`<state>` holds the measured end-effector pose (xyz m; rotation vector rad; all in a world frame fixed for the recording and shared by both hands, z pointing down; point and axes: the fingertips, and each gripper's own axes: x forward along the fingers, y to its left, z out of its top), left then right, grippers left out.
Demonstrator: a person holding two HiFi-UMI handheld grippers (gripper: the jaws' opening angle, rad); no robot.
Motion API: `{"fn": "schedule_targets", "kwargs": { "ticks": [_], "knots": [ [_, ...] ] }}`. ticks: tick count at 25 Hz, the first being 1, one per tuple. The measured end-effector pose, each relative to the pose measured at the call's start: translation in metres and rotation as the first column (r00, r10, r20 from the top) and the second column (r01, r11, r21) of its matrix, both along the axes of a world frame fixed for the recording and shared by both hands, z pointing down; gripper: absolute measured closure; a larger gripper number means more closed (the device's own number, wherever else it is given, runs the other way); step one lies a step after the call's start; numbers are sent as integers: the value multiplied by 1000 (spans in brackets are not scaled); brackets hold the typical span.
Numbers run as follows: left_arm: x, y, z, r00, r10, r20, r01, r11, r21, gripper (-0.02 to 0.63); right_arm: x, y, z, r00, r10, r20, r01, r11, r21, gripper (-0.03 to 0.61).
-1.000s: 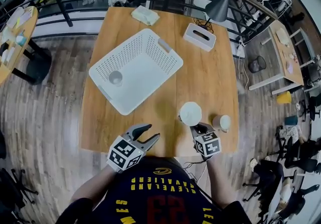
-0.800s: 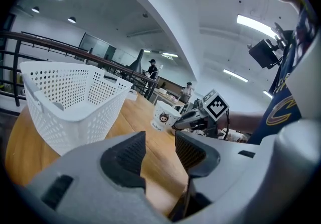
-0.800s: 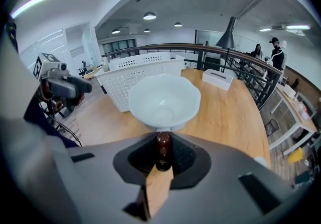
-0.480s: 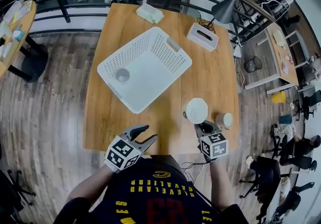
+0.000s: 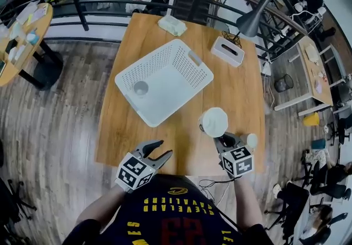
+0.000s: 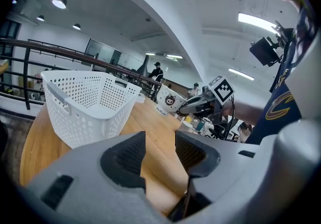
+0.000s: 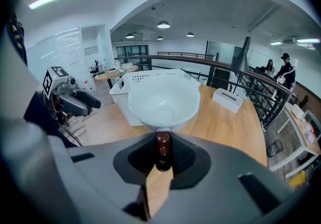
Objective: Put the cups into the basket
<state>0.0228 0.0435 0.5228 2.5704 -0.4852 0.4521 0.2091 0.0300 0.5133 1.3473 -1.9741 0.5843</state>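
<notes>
**Q:** Three cups are in view. Where is each one?

**A:** A small cup (image 5: pixel 141 88) sits inside the white perforated basket (image 5: pixel 181 62), near the corner on the person's left. A larger white cup (image 7: pixel 163 98) is held over the near right part of the wooden table (image 5: pixel 236 93), apart from the basket. The third cup (image 5: pixel 251 140) is on the table at its right edge, just beside the right gripper (image 5: pixel 222 140).

**Q:** How is the larger cup held?

**A:** By its dark brown handle (image 7: pixel 162 143). The right gripper's jaws are drawn narrow and clamp the handle from both sides. In the right gripper view the open mouth of the cup faces the camera, and the basket rises behind it.

**Q:** And the other gripper?

**A:** The left gripper (image 6: pixel 159 153) is at the near edge of the table. Its jaws stand apart, with only bare wood between the pads. It points towards the basket and touches nothing.

**Q:** What else is on the table?

**A:** A white tissue box (image 5: pixel 227 51) lies beyond the basket towards the far right corner. A grey lamp (image 5: pixel 252 20) leans over that corner, and a pale folded packet (image 5: pixel 172 25) lies at the far edge.
</notes>
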Motion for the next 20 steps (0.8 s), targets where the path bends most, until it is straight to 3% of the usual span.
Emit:
{"fn": "schedule_targets", "kwargs": {
  "ticks": [9,20],
  "knots": [
    [0,-6,-18,991,-133,27,132,990,51,433,3,-38,-28,991,-135,12,134,988,76,532],
    [-25,-11,-43,955,-292,41,287,952,109,434,-20,-66,-63,955,-293,51,282,947,154,532]
  ]
}}
